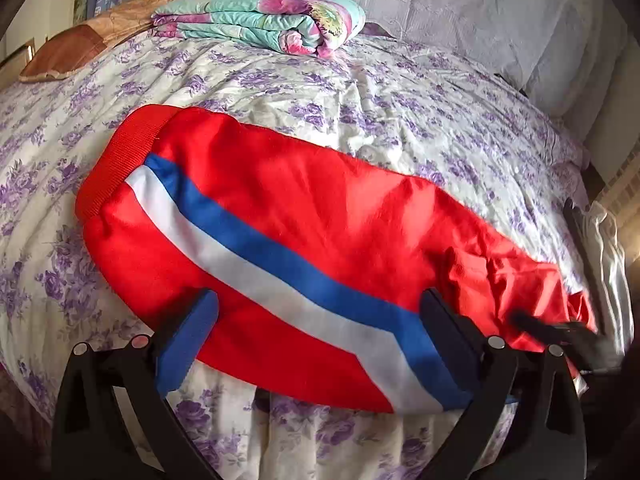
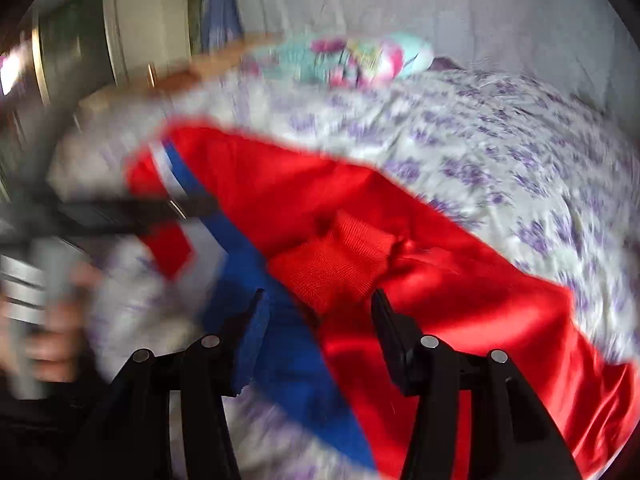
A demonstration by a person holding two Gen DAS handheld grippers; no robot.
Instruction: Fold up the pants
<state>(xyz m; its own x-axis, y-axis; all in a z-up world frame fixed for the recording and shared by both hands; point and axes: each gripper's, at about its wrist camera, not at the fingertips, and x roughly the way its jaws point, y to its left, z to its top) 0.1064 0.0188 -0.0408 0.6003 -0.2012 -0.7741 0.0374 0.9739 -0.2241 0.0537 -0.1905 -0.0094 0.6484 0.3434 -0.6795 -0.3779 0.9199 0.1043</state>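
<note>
You're working over a bed (image 1: 360,92) covered in a crumpled white sheet printed with purple flowers, and that sheet hangs down over the near edge. Directly on it, close to you, lie the red pants (image 1: 320,216) with a blue and a white stripe, stretched flat across the near part of the bed, the ribbed waistband at the left end. Farther back rests a folded floral blanket (image 1: 264,20) in turquoise and pink. To its left sits a brown pillow (image 1: 80,50). Behind the blanket, pale lavender bedding (image 1: 480,8) lines the far side.
</note>
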